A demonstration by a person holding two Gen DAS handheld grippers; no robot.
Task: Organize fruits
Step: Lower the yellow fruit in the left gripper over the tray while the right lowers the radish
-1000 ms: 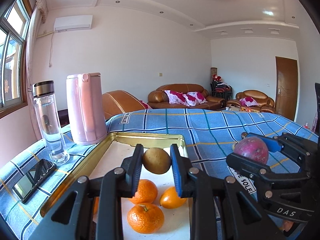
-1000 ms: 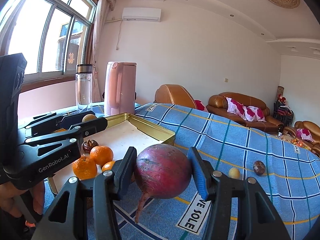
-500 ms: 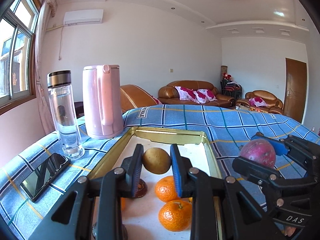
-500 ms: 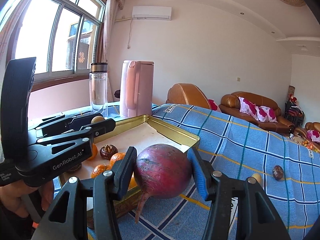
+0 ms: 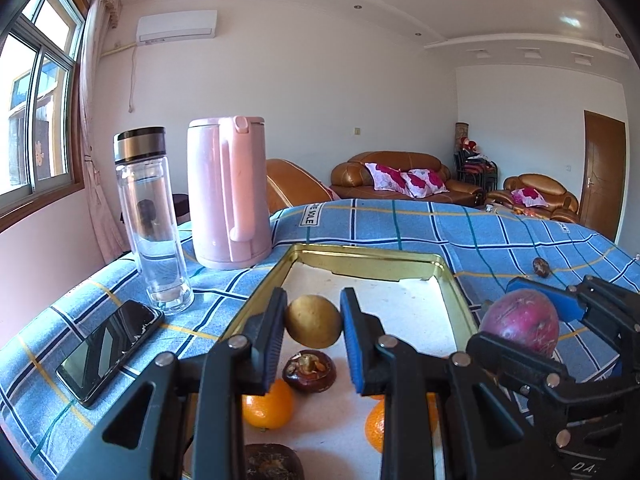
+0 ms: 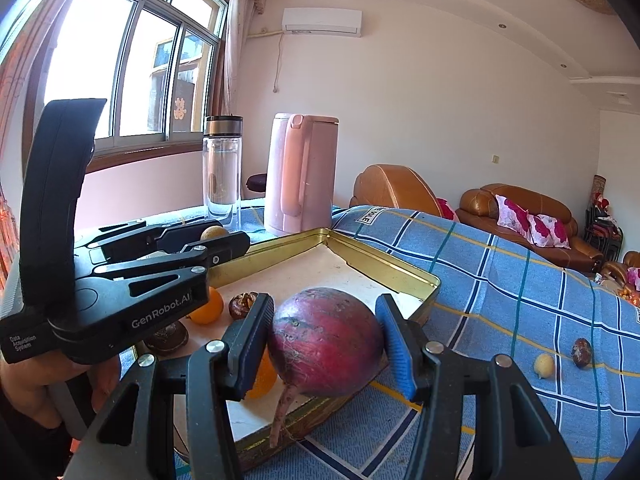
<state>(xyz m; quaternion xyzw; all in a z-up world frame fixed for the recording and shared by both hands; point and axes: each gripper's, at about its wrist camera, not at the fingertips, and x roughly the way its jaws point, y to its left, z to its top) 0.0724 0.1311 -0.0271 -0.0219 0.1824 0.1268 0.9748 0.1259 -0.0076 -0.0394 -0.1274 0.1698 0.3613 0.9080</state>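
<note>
My left gripper [image 5: 313,322] is shut on a small brown-yellow round fruit [image 5: 313,321] and holds it above the left part of a gold metal tray [image 5: 360,254]. Oranges [image 5: 267,406] and a dark mangosteen [image 5: 309,370] lie in the tray below it. My right gripper [image 6: 326,342] is shut on a large purple-red root-tailed fruit [image 6: 326,338], held over the tray's near right rim [image 6: 404,268]. The right gripper also shows in the left wrist view [image 5: 520,324], and the left gripper in the right wrist view [image 6: 216,240].
A pink kettle [image 5: 228,192] and a glass bottle [image 5: 150,220] stand left of the tray, with a black phone [image 5: 108,350] nearer. Two small fruits, one yellow [image 6: 544,365] and one dark [image 6: 581,352], lie on the blue checked cloth to the right.
Both grippers have shifted left over the tray while holding their fruits. The mangosteen and more of the tray's left side have come into view under the left gripper.
</note>
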